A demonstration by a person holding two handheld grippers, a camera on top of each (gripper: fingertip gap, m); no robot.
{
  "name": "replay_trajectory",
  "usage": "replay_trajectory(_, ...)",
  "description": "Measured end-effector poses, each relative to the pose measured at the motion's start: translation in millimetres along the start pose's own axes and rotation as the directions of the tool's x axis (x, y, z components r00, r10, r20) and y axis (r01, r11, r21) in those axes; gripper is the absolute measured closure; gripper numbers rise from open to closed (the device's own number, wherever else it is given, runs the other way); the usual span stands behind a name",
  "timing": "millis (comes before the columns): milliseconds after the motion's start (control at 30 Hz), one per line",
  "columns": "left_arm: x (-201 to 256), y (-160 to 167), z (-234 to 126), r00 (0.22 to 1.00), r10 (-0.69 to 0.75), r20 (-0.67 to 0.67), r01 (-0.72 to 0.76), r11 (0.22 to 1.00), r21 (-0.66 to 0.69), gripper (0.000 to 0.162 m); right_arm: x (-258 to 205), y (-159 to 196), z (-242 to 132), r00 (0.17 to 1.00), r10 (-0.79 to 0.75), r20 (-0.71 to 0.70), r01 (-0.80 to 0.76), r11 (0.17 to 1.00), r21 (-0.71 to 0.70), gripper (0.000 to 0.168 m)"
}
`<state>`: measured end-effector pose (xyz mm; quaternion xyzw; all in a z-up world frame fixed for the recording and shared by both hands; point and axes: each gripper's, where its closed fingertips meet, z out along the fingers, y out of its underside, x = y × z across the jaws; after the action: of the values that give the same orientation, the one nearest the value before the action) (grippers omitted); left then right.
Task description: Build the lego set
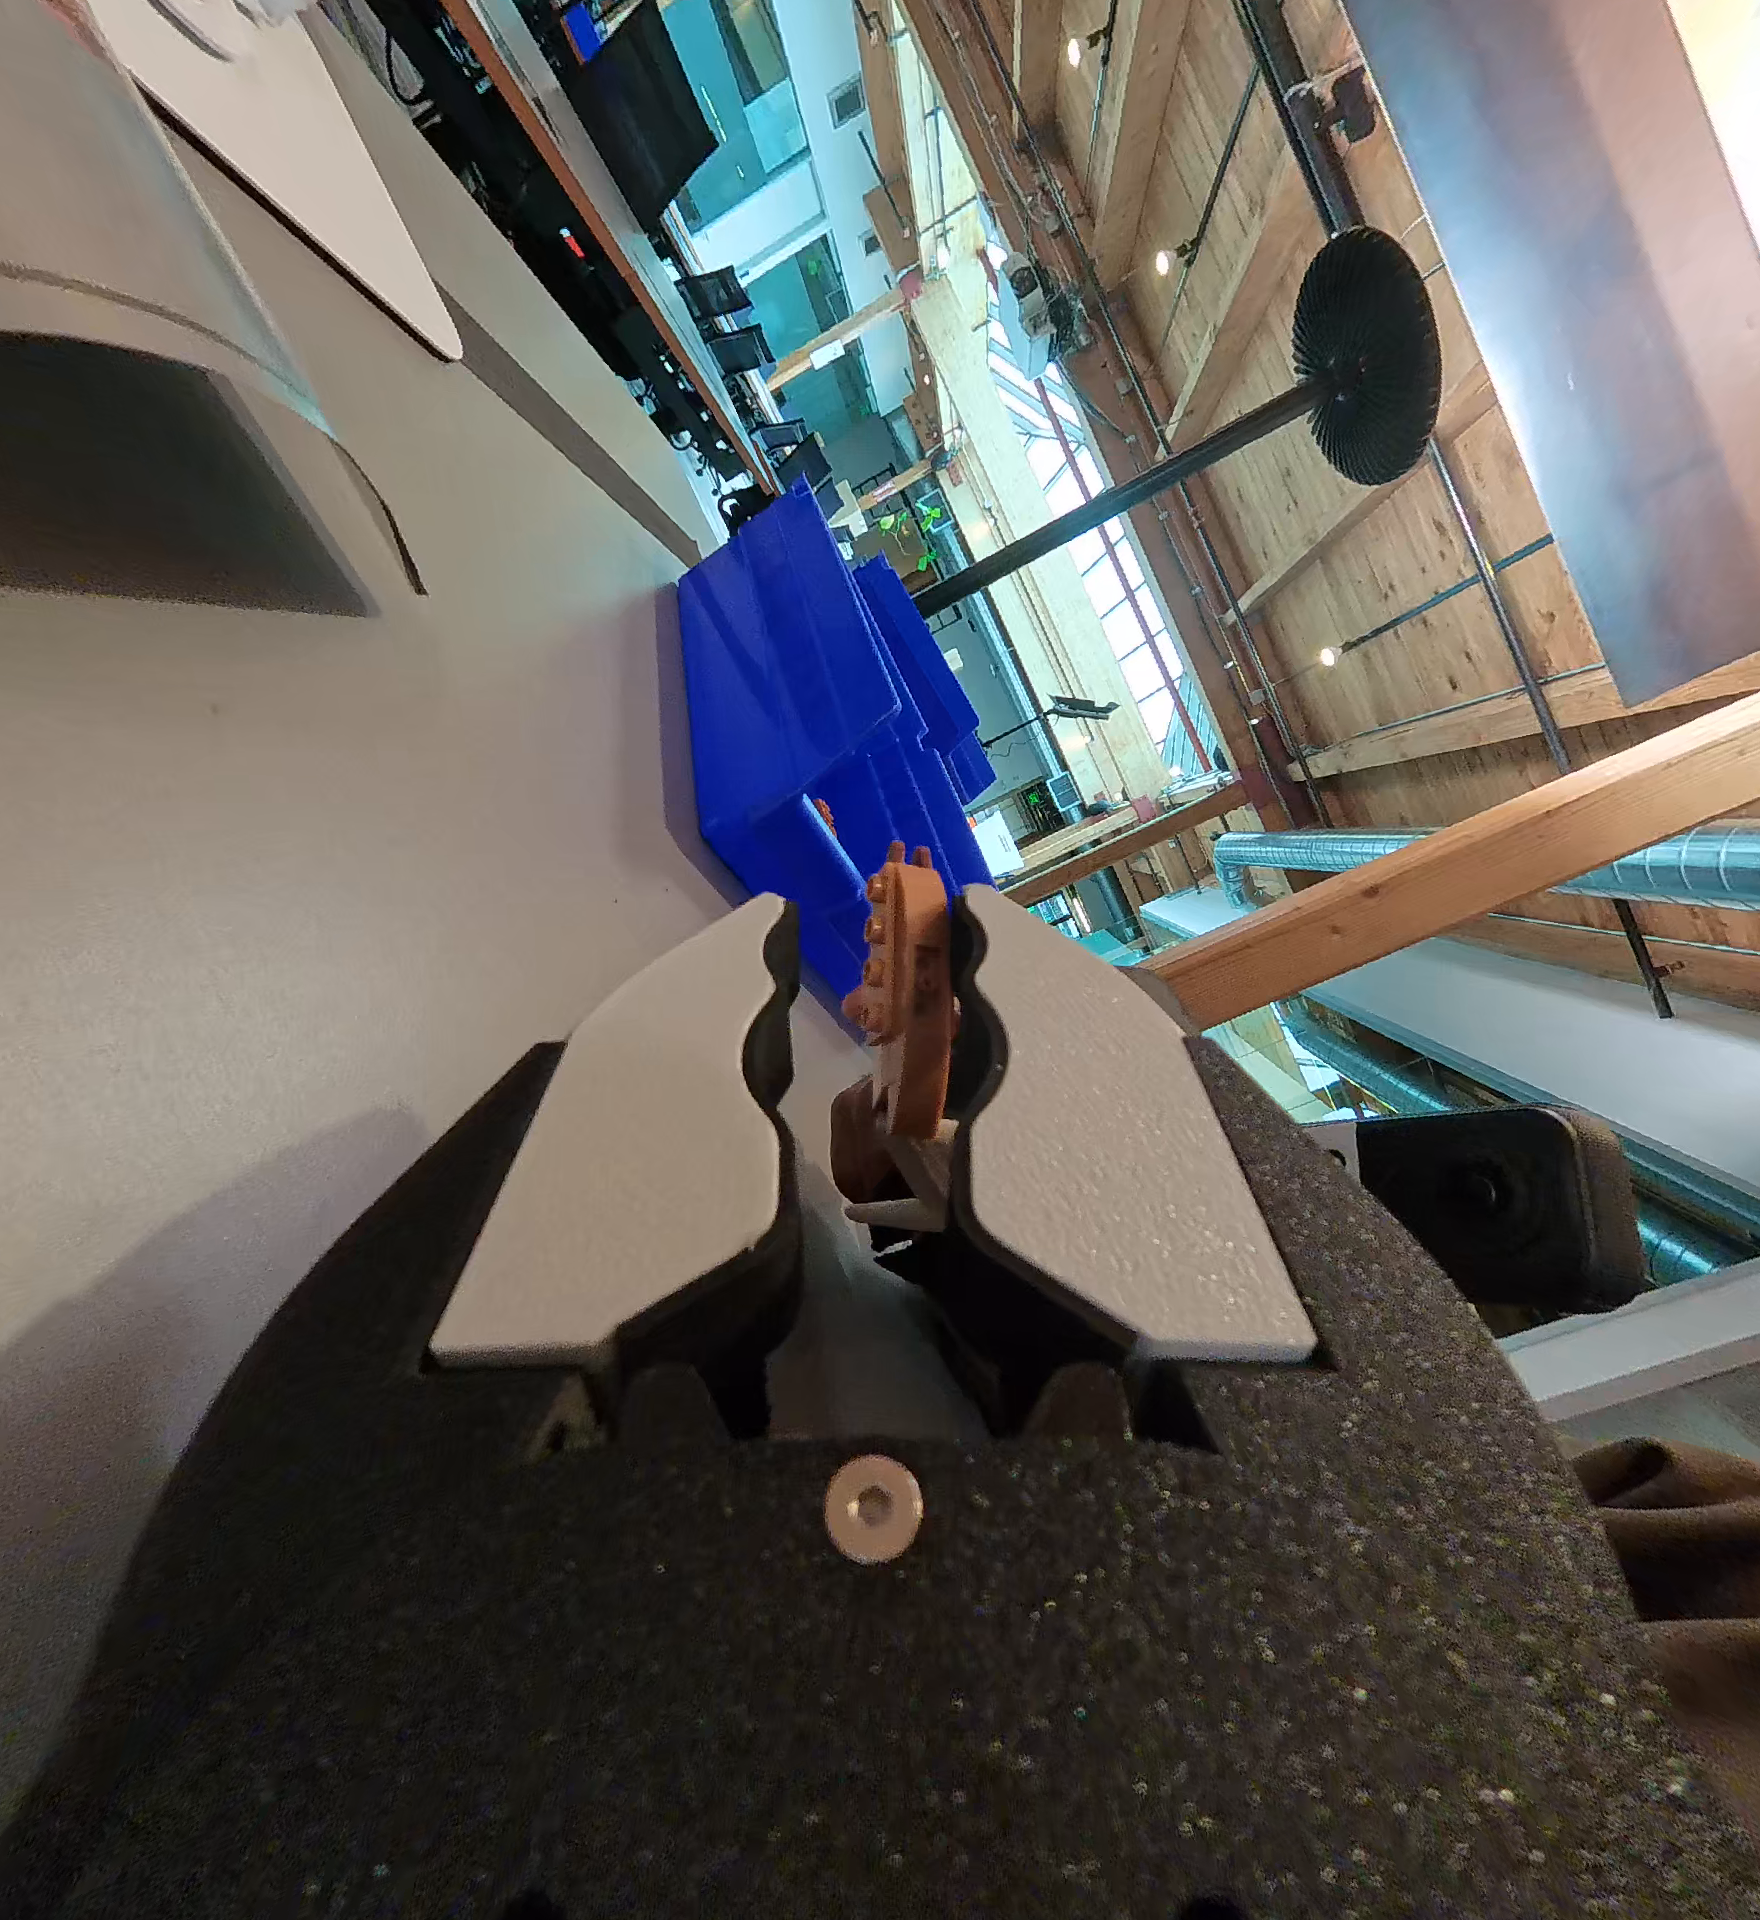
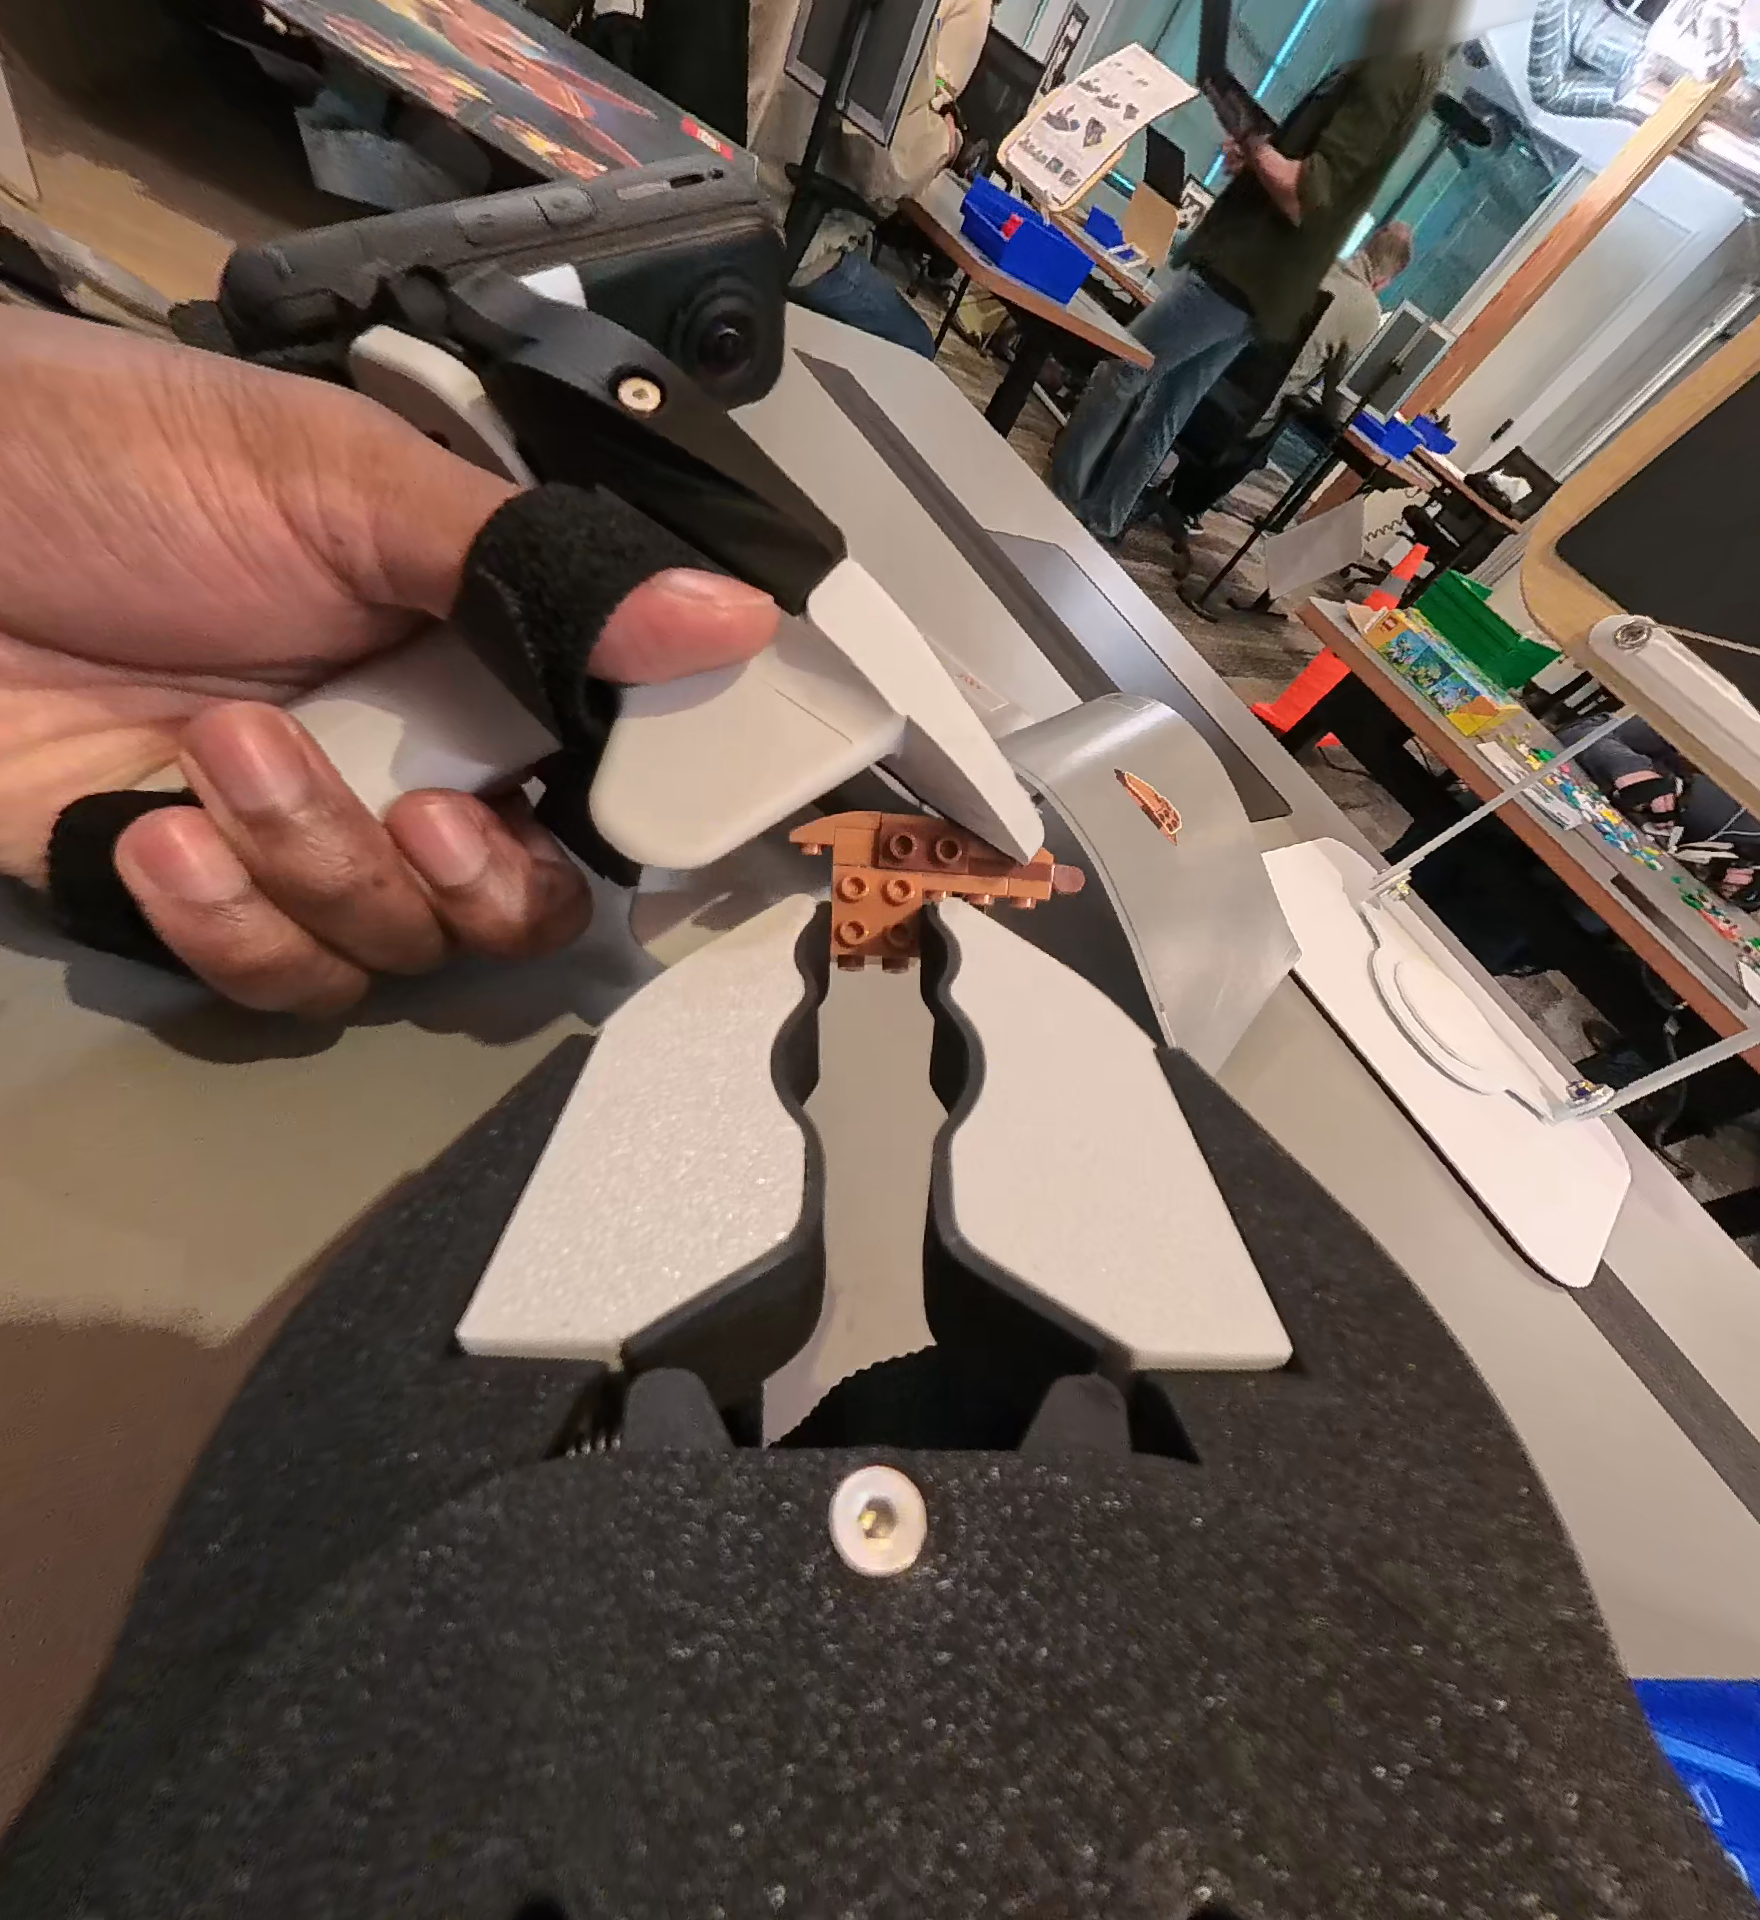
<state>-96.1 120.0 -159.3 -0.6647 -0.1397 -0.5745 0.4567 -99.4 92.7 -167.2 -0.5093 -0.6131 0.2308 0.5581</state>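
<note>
Right wrist view, brown lego piece point(image 2: 881, 902) pinched at jaws' tips

We cannot confirm left gripper point(image 1: 871, 925) contact: its fingers cover most of the brown lego assembly point(image 1: 907, 997). The blue bins point(image 1: 803, 707) hide their contents. The right-wrist frame crops the hand point(image 2: 180, 644) at its left edge.

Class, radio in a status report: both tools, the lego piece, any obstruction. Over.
Right tool shut on brown lego assembly. Left tool partly open, one finger touching the assembly's top. Blue bins behind, apart. Nothing in the way.
</note>
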Motion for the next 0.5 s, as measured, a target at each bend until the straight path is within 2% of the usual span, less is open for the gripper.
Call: replay_trajectory(500, 13.1, -2.2, 0.6, 0.993, -0.046, -0.113, 0.046, 0.999, -0.005, 0.132, 3.5, -9.4, -5.6, 1.0, 0.001, -0.015, 0.0, 0.997, 0.078, 0.152)
